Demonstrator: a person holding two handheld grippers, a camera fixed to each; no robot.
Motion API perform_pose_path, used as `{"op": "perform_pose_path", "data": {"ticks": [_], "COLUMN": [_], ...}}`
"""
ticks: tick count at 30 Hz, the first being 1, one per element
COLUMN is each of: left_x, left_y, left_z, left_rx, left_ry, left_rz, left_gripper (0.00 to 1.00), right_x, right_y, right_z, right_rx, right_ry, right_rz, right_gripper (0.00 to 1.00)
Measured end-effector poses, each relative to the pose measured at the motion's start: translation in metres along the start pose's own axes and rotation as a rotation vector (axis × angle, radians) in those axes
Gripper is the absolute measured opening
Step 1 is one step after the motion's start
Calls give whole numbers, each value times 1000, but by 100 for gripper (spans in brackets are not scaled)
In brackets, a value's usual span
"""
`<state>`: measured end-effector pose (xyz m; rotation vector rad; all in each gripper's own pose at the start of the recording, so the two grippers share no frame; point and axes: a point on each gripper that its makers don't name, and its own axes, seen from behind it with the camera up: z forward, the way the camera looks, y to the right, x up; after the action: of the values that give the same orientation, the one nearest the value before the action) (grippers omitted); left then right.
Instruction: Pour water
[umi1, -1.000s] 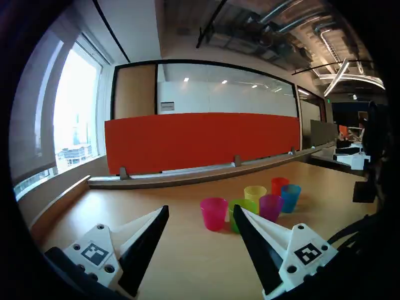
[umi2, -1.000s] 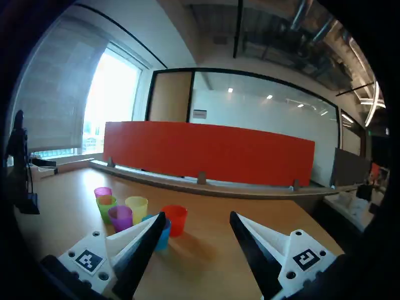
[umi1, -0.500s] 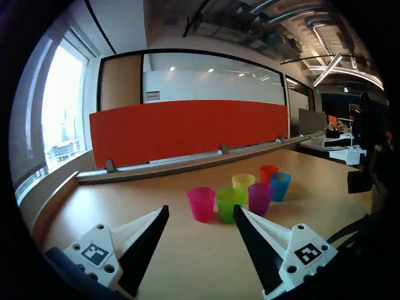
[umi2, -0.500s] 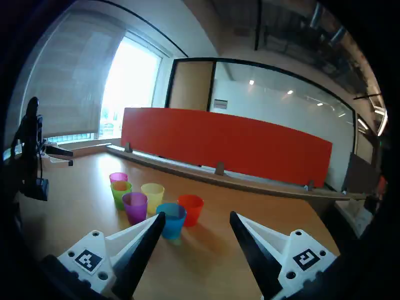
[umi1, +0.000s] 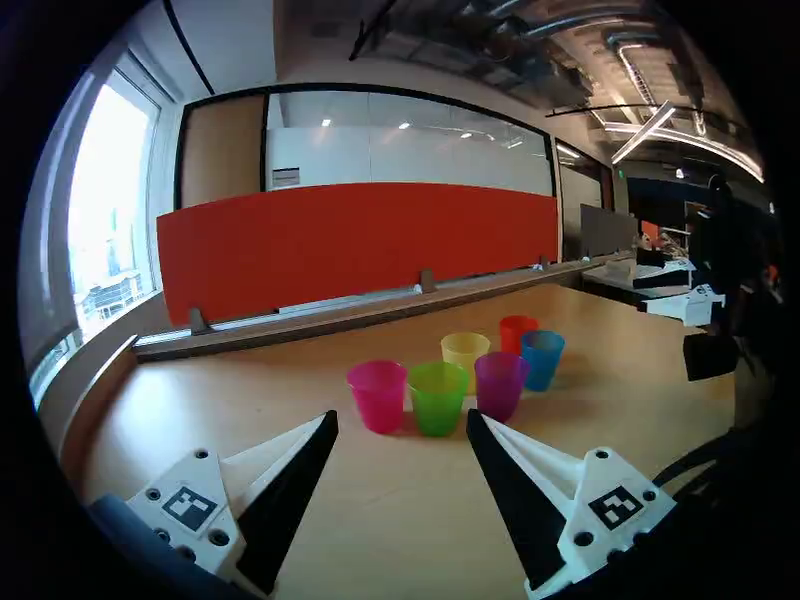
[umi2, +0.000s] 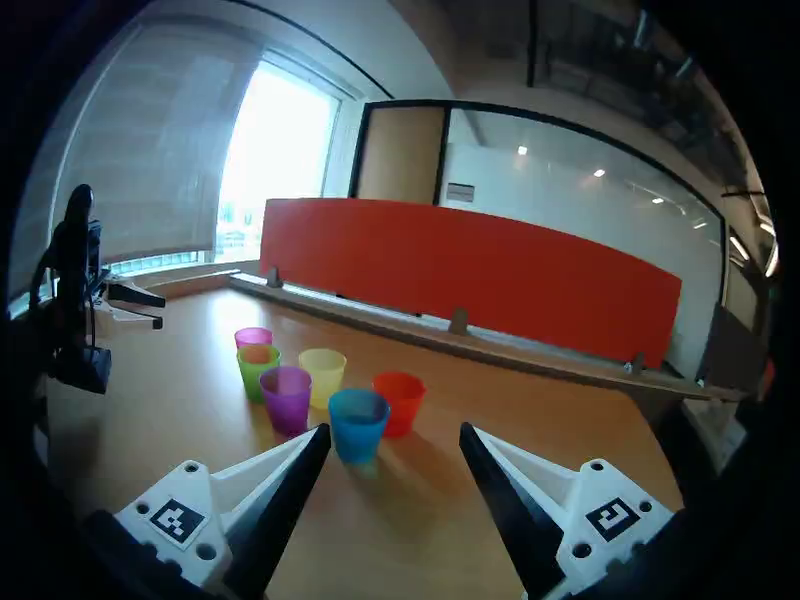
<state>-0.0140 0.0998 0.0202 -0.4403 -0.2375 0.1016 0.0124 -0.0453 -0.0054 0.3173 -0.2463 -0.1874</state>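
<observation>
Currently, the left claw (umi1: 400, 420) is open and empty; the green cup (umi1: 437, 398) stands on the tabletop (umi1: 400, 520) just ahead, between its fingertips. The right claw (umi2: 393, 432) is open; the blue cup (umi2: 358, 425) stands just ahead, toward its left finger.

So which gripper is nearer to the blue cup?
Right. The blue cup stands just ahead of the right gripper; from the left gripper it sits farther off, behind the purple cup.

Smooth satin wood-grain table (umi1: 400, 500), 6 translucent plastic cups (umi1: 437, 400) with smooth walls, matt orange divider panel (umi1: 350, 245)
</observation>
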Motion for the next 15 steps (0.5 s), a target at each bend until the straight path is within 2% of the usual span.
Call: {"op": "perform_pose_path", "data": {"ticks": [8, 15], "left_x": [-7, -12], "left_y": [11, 30], "left_z": [9, 23], "left_rx": [-52, -125], "left_ry": [-36, -78], "left_rz": [30, 74], "left_gripper": [95, 96], "right_x": [-5, -11], "right_y": [-7, -14], "right_z": [1, 7], "right_rx": [37, 85], "right_ry": [-43, -88], "right_rz": [-35, -68], "right_gripper": [100, 100]}}
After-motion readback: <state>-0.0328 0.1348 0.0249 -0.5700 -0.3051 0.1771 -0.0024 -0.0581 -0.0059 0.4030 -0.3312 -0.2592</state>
